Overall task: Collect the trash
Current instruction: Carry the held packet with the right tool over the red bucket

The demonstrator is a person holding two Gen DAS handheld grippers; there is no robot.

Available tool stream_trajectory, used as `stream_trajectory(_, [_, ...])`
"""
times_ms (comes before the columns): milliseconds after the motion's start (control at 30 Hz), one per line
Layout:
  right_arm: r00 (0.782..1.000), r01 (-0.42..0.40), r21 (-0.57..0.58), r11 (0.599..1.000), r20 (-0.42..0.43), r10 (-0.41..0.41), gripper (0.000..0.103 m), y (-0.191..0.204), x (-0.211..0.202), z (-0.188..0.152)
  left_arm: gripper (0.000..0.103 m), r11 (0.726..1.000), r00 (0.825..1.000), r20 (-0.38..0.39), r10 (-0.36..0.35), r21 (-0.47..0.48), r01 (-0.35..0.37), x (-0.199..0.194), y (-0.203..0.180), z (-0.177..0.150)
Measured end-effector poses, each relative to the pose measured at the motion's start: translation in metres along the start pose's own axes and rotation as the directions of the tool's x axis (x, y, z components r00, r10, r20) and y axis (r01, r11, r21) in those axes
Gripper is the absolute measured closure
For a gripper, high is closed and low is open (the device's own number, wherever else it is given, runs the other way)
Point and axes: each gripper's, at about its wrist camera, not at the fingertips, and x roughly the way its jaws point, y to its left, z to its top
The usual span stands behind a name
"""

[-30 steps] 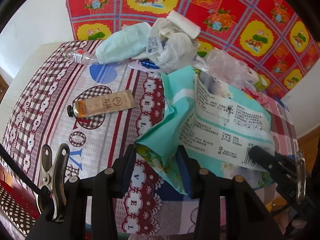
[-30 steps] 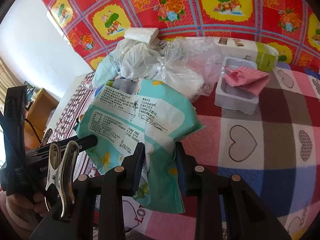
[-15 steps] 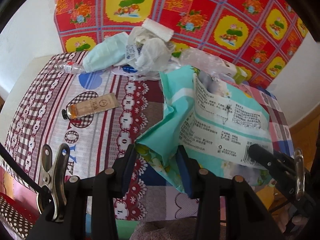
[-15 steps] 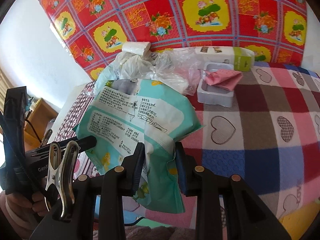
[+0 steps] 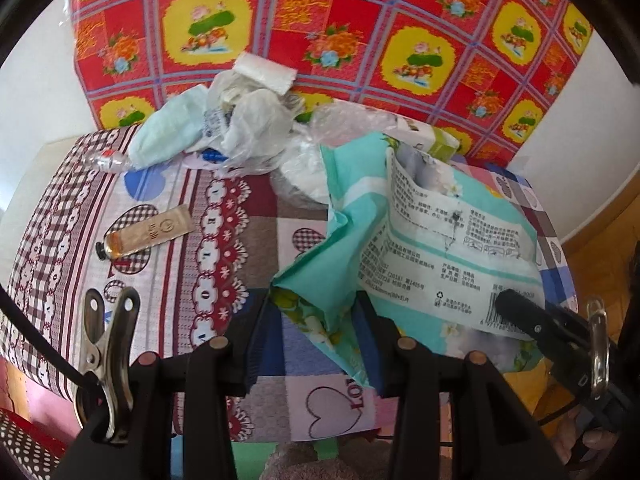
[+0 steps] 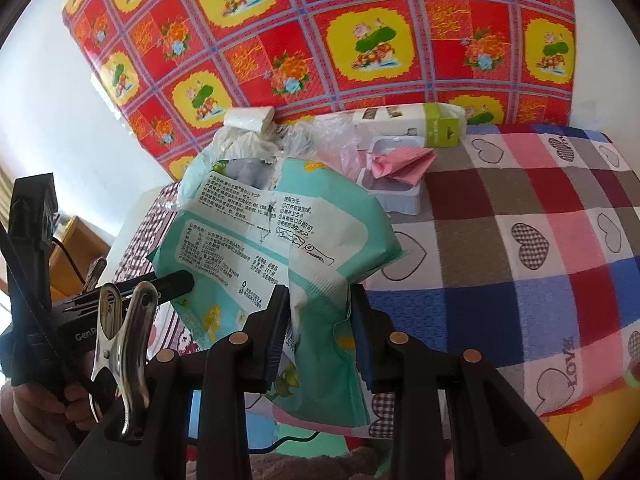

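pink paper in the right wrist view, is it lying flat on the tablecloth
No, the pink paper sits in the white plastic tray, propped across its rim rather than on the tablecloth.

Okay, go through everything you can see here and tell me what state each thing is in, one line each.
Left gripper: shut on the wipes pack.
Right gripper: shut on the wipes pack.
Wipes pack: crumpled, torn open at the top, held up off the bed.
Small amber bottle: capped, lying on its side.
White tray: upright, pink paper in it.
Clear plastic bottle: lying flat.
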Motion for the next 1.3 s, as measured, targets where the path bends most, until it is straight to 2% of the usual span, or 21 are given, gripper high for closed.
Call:
stream_trajectory(367, [1.000,0.002,0.046,0.999,0.028,-0.003,0.072,-0.038,-0.025,-0.006,0.060,0.999,1.000,0.007,-0.012,0.047,0.012,-0.002,-0.051,-0.005])
stream_trajectory(1300, [0.990,0.038,0.154,0.987,0.127,-0.058,0.072,-0.153,-0.123,-0.033,0.060,0.984,0.998,0.019,-0.064,0.170,0.060,-0.012,-0.194,-0.033])
